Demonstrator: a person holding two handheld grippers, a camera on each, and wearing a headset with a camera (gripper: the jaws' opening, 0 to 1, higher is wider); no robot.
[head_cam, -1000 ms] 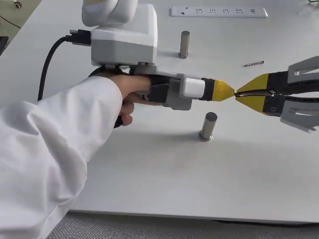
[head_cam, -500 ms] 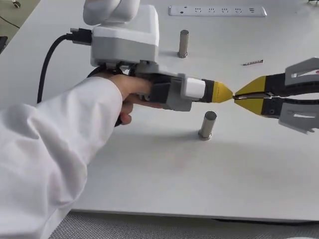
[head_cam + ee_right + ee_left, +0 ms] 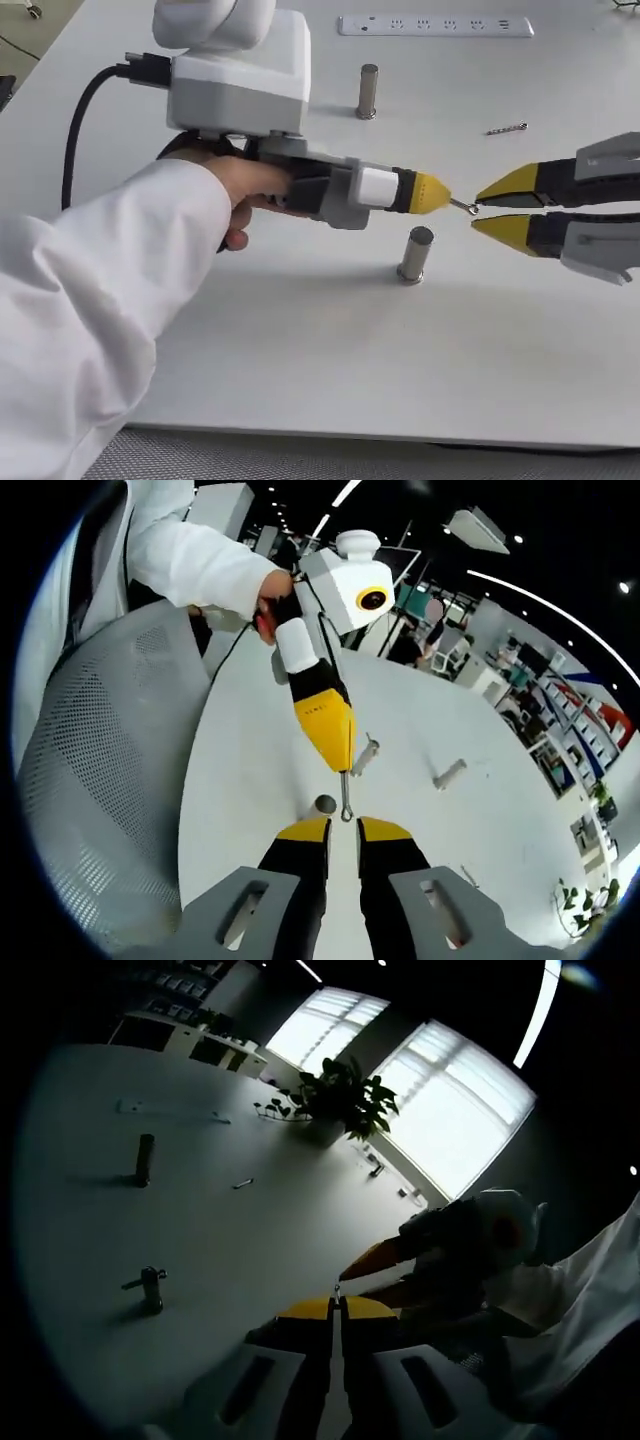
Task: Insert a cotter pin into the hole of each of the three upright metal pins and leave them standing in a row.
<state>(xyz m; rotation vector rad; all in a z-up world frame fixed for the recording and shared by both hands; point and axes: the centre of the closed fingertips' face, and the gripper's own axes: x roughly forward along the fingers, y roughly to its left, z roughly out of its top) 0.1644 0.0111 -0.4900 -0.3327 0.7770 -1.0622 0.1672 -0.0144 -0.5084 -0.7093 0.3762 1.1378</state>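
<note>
Pale counter (image 3: pixel 300 340) runs across the head view, with a power strip (image 3: pixel 436 24) at its far edge. At left, your sleeved hand (image 3: pixel 248 188) holds the left claw (image 3: pixel 440 194), its yellow jaws clamped together on a cotter pin (image 3: pixel 465 206). This is a thin silver wire with a small loop at its free end, held in the air and pointing right. Just below it stands an upright metal pin (image 3: pixel 416 254), a short grey cylinder. A second metal pin (image 3: pixel 369 90) stands farther back. In the left gripper view, a third metal pin (image 3: pixel 150 1290) already carries a crosswise pin (image 3: pixel 132 1283). At right, your right claw (image 3: pixel 477 210) has its jaws apart, one on each side of the loop. A spare cotter pin (image 3: pixel 508 127) lies behind. Expect the wire to be light, slick and easily bent. Grip it gently at the loop, leaving the straight legs free for the hole.
</note>
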